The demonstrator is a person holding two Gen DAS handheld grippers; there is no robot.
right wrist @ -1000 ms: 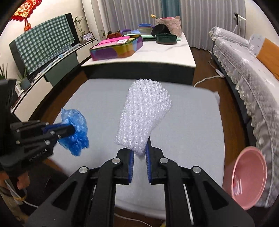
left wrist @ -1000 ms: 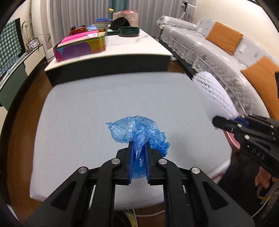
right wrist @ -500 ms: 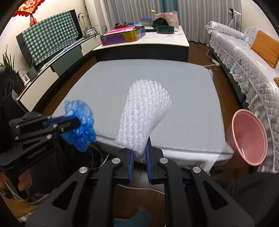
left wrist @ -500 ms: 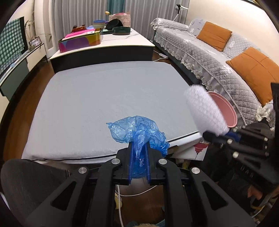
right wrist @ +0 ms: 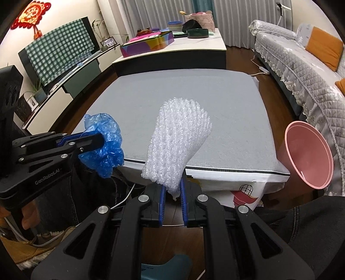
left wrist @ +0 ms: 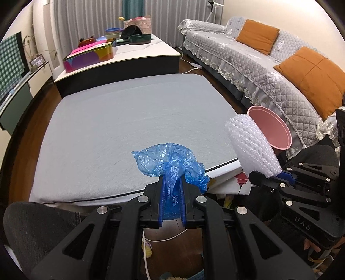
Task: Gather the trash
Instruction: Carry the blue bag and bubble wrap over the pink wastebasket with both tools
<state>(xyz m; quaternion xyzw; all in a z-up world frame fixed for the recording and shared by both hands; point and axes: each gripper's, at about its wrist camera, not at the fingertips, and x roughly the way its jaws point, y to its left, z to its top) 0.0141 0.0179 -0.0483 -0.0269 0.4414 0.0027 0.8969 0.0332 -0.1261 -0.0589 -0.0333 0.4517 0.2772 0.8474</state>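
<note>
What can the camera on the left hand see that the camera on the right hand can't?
Only the left wrist view shows both orange cushions whole on the sofa, and a dark mesh chair back at lower left. Only the right wrist view shows the red knot ornament on the wall and the whole green checked cloth. Both show the left tool shut on the blue plastic bag, the right tool shut on the bubble wrap, the grey tabletop and the pink bin.

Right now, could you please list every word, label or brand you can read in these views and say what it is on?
"GenRobot.AI": on the body of the left gripper, seen from the right wrist.
"UAS" or "DAS": on the body of the right gripper, first letter unclear.
Red wall ornament: gold character, too blurred to read.
</note>
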